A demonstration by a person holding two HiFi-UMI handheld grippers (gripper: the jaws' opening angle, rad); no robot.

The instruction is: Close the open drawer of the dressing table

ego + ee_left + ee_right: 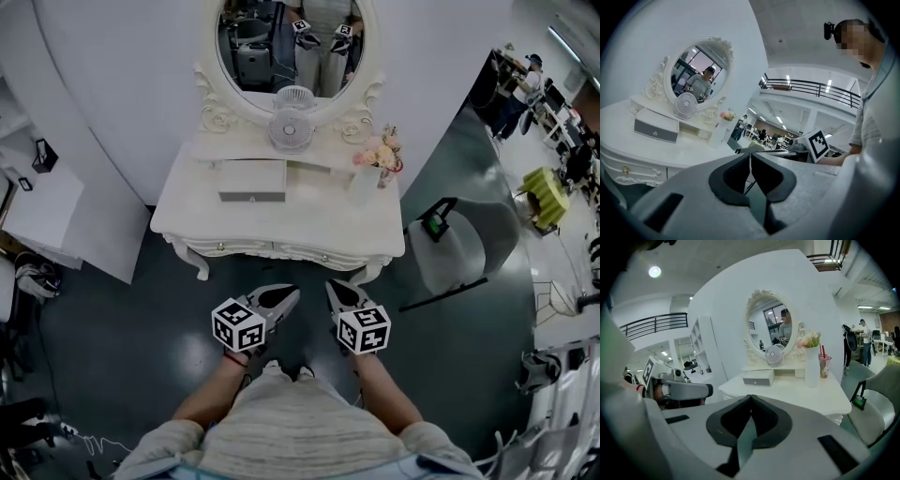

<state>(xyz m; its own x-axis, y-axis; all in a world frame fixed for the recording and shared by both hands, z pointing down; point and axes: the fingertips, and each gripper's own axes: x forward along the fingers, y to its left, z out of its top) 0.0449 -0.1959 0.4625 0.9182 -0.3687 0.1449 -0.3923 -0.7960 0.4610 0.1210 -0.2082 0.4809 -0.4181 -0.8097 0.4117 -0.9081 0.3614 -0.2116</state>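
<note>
The white dressing table (281,223) stands ahead of me under an oval mirror (289,42). On its raised back shelf a small grey-fronted drawer (252,180) sticks out, pulled open; it also shows as a drawer (655,130) in the left gripper view and as a drawer (758,378) in the right gripper view. My left gripper (293,293) and right gripper (330,287) hover side by side in front of the table's front edge, well short of the drawer. The left gripper (750,154) and the right gripper (750,397) are both shut with nothing between the jaws.
A small round fan (292,122) sits on the shelf under the mirror. A white vase of flowers (367,178) stands to the drawer's right, with a cup and straw (824,365) beside it. A grey chair (459,248) is at the table's right, a white cabinet (37,202) at its left.
</note>
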